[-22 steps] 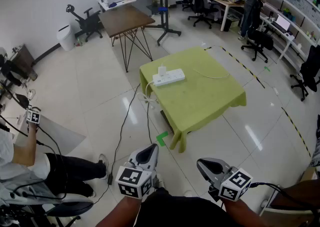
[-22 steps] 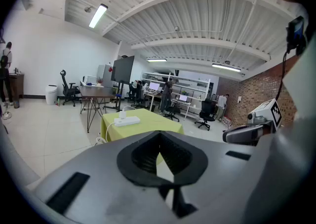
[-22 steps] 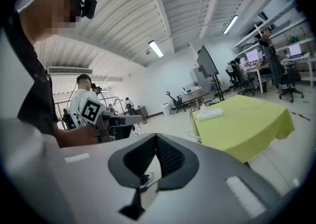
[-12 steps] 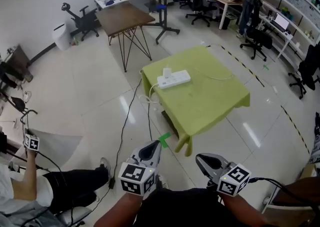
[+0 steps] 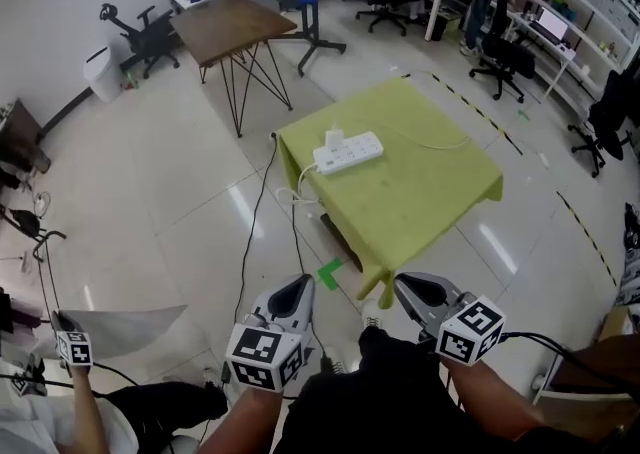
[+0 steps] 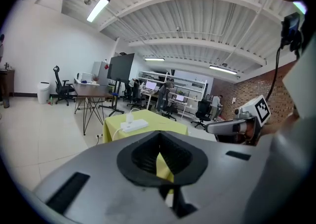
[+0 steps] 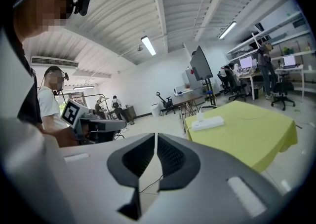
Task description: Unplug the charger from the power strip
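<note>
Lying crosswise on the table (image 5: pixel 430 197), the white strip (image 5: pixel 350 153) bears a white charger (image 5: pixel 334 135) upright at its left end (left claw (image 5: pixel 298 289), right claw (image 5: pixel 411 288): pressed together, empty).

Approach: open floor (image 5: pixel 190 192) all the way up to the tabletop (image 5: pixel 430 192).
Tabletop: wide free cloth to the right of the power strip (image 5: pixel 348 152).
Obstacles: charger (image 5: pixel 334 135) upright at the strip's left end; cables (image 5: pixel 297 197) hanging off the left edge.
</note>
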`<state>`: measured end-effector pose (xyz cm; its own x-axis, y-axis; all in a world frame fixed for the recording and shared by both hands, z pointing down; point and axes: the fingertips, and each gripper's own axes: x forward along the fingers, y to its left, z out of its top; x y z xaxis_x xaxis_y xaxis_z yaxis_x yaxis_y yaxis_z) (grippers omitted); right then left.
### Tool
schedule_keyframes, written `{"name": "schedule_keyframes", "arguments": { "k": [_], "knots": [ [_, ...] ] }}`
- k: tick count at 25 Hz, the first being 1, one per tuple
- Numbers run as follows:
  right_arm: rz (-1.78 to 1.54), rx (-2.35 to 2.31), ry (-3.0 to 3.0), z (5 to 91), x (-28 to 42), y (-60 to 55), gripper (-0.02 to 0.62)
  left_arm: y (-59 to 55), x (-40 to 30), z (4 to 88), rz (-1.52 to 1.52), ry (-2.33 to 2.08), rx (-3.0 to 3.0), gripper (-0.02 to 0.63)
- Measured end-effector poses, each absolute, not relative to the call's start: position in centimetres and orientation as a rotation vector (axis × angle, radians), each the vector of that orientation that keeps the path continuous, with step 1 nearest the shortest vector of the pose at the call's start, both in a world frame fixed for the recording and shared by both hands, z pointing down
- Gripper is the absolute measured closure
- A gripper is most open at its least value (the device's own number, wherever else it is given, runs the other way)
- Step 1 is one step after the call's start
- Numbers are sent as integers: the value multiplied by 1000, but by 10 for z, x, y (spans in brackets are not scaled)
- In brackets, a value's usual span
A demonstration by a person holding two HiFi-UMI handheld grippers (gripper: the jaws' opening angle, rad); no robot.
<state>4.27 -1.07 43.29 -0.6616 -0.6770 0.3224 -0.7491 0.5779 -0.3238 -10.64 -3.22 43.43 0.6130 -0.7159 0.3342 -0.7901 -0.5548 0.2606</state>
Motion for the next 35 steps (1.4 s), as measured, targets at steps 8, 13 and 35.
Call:
{"name": "schedule_keyframes", "arguments": {
  "k": [8,13,35],
  "knots": [
    [587,1193,-2579,455,39,-103,524,-52,-133,436,328,-1276,2396,600],
    [571,1211,-2520,492,37,-186,476,-82,-150,432,350,-1371,2362,600],
    [708,1266,-2372,613,22,-428,345,-205,-125,477,569,-1432,2197,600]
  ]
}}
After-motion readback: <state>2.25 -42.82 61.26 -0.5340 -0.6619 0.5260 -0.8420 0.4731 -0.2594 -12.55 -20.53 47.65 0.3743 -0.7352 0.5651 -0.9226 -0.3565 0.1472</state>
